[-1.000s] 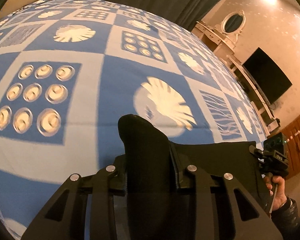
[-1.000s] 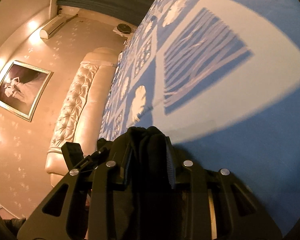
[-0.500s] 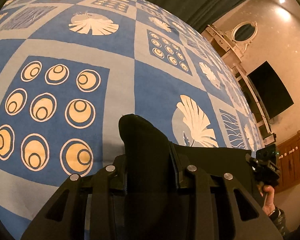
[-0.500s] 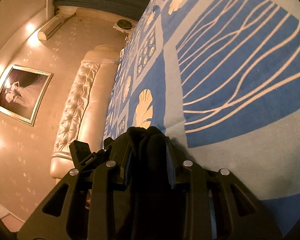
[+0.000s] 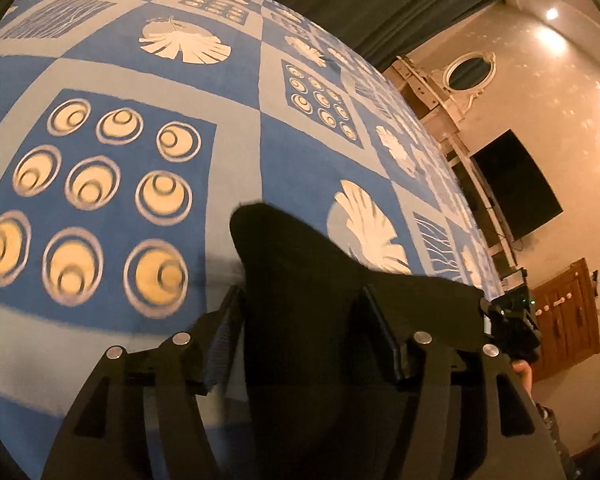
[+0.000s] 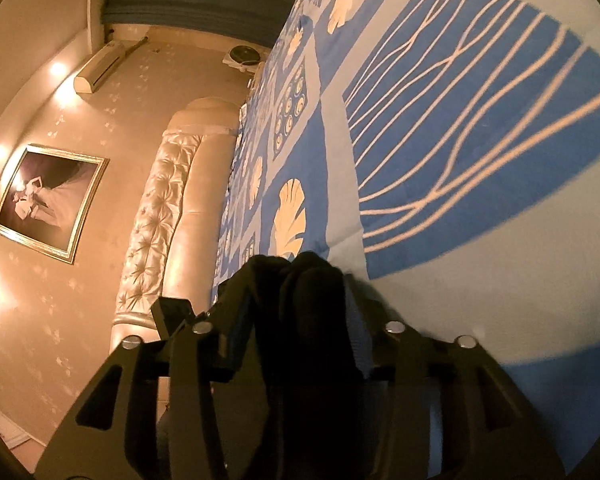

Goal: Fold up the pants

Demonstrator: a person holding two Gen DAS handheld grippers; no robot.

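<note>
The black pants (image 5: 300, 304) hang stretched between the two grippers over the blue patterned bedspread (image 5: 236, 80) — long axis running gripper to gripper. Left gripper (image 5: 300, 308) and right gripper (image 6: 296, 312) each clench a bunched end; bedspread lies bare ahead.

We see matt black cloth pants (image 5: 300, 280) on a soft, matt blue-and-cream patterned woven bedspread (image 5: 236, 120); glossy tufted cream headboard (image 6: 160, 216).

Pants (image 5: 300, 280) on bedspread (image 5: 236, 92) — headboard (image 6: 168, 208) left, television (image 5: 516, 184) right.
</note>
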